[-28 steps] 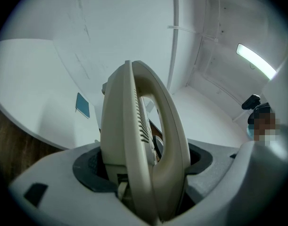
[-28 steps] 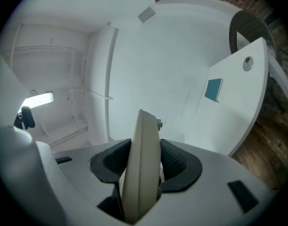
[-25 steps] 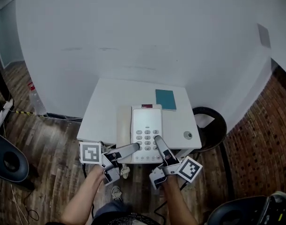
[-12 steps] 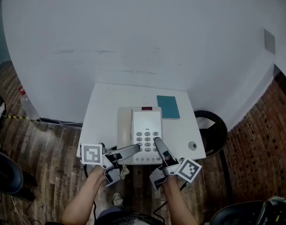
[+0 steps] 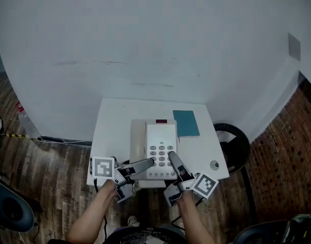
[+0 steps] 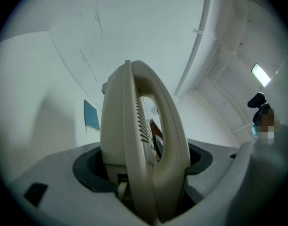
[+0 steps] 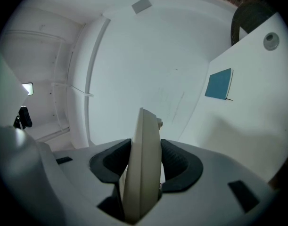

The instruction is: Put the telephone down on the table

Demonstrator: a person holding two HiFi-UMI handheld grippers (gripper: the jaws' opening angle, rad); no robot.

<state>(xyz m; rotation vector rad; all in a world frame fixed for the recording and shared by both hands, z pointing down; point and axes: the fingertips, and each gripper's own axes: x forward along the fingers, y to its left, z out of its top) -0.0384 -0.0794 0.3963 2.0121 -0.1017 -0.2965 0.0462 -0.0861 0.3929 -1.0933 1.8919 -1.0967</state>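
Since prev. frame telephone [image 5: 160,147] has come further in over table [image 5: 112,121] from near edge, both grippers on it; its far end now level w/ teal notebook [image 5: 186,123] by far right corner. left gripper [image 5: 148,162] is clenched on handset side of near end, right gripper [image 5: 171,157] clenched on thin rim at keypad side; pads press plastic in each gripper view. Telephone sits over middle of near half; can't tell if base touches top yet. Step in hand: lowering. To do well, prob. keep both hands level so base lands flat and handset stays cradled, stay clear of notebook, let go only once weight rests on top. Near end is close to near edge, so slightly further in seems safer. Surface: small plain white top, small round item [image 5: 214,164] at near right corner. Room: white wall [image 5: 145,44] behind, wood floor [image 5: 43,177], black round object [image 5: 236,139] just right of table.
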